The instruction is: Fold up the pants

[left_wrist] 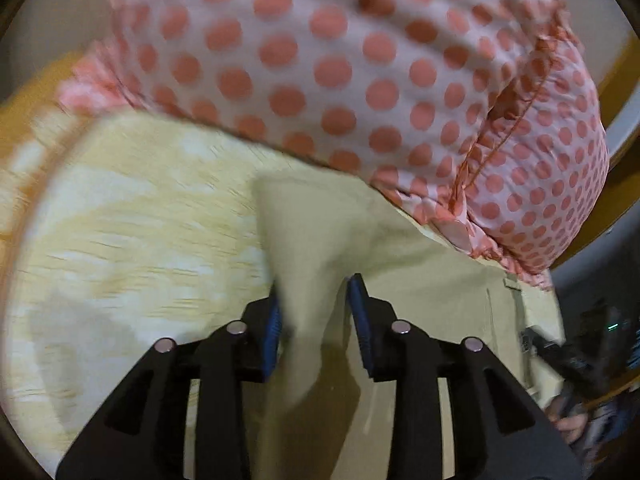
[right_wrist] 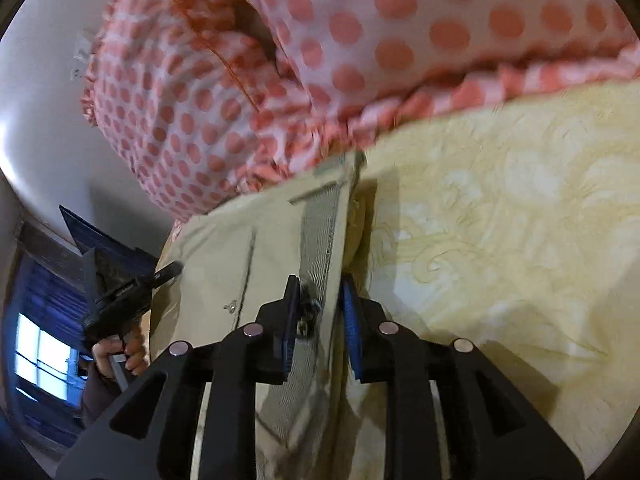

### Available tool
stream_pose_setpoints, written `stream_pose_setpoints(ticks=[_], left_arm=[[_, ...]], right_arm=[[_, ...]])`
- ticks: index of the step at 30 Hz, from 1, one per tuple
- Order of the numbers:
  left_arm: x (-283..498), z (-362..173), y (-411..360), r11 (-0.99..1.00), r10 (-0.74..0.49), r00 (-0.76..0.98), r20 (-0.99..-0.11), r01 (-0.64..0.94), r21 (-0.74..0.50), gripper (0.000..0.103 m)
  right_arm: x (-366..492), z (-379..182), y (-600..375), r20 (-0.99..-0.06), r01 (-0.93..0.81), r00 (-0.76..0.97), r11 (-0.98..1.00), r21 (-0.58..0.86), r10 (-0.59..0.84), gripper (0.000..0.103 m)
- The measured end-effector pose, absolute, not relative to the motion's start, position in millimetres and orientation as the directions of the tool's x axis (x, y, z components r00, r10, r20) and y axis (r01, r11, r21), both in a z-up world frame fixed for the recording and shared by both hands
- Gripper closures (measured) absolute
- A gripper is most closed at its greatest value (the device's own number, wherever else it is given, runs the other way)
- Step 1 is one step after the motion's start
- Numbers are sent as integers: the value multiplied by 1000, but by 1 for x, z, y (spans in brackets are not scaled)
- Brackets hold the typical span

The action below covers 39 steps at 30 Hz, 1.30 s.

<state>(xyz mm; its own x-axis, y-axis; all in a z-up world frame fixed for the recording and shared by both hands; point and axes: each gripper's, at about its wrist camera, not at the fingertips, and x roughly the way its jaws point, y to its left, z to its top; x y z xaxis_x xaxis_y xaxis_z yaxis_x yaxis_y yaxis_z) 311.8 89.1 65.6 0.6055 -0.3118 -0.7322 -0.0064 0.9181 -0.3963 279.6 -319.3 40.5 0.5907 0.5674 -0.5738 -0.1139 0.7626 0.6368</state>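
Between our left gripper [left_wrist: 314, 320] pads, a fold of the beige pants [left_wrist: 420, 280] is rising up and we are pinching it, jaws partly closed on the cloth. Over on our right gripper [right_wrist: 320, 320], we are clamping the waistband edge, its grey ribbed lining running straight between the blue pads [right_wrist: 351, 322]. Both ends of the pants are hanging from our jaws, the rest lying on the yellow patterned bedspread [right_wrist: 500, 240]. Beyond them, a pink polka-dot pillow [left_wrist: 360, 60] is touching the pants' far edge.
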Motion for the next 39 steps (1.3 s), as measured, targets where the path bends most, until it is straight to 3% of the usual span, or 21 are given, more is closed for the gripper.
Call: stream_pose_setpoints(ticks=[1,2,5,7,8,9,11,13,15,16,17,20,25,30,35,39], left_arm=[[296,78,92,924,-298,646,-703,9,-383,64],[284,86,93,918,-313,671,-671,33,-396,58],[261,101,76,876,-438,652,-618,154,-457,46],[259,92,60,844,-510,587,-629,198,-499,42],[265,81,51,843,-516,540,-665,183,-506,42],[273,68,47,858,-492,510,-706,145,-493,44],[290,42,54,872,-451,484,-750,63,-485,74],[292,41,61,876,-429,489,-759,22,-481,85],[277,51,63,884,-405,508,-760,4,-468,65],[265,58,62,901,-375,535,-757,18,-434,43],[244,71,57,928,-326,585,-743,47,-370,28],[182,97,45,965,-242,687,-685,99,-242,4],[94,85,27,981,-192,714,-673,122,-151,2],[70,54,15,995,-93,709,-699,93,-38,2],[69,37,12,995,-87,682,-726,93,-31,2],[57,31,7,997,-48,716,-697,77,10,2]], right_arm=[[272,50,-318,-537,-149,605,746,649,588,55],[267,56,-315,-509,-177,604,726,664,613,37],[261,59,-297,-479,-252,542,677,691,690,31],[268,46,-285,-545,-185,498,697,693,674,18],[271,37,-284,-575,-141,488,709,691,657,19],[273,28,-286,-572,-106,483,693,714,663,19],[272,22,-298,-520,-41,507,622,782,687,20],[258,32,-301,-579,37,534,667,744,616,20],[236,47,-296,-650,68,556,752,656,517,4],[219,57,-289,-660,51,578,786,616,480,2],[202,66,-281,-657,21,598,811,585,459,1],[157,72,-252,-681,-43,625,888,458,382,1],[102,43,-198,-722,-87,637,956,279,268,1],[82,32,-173,-715,-82,683,988,129,150,1],[73,27,-163,-723,-69,683,995,78,104,1],[62,20,-156,-687,-29,725,999,38,47,1]])
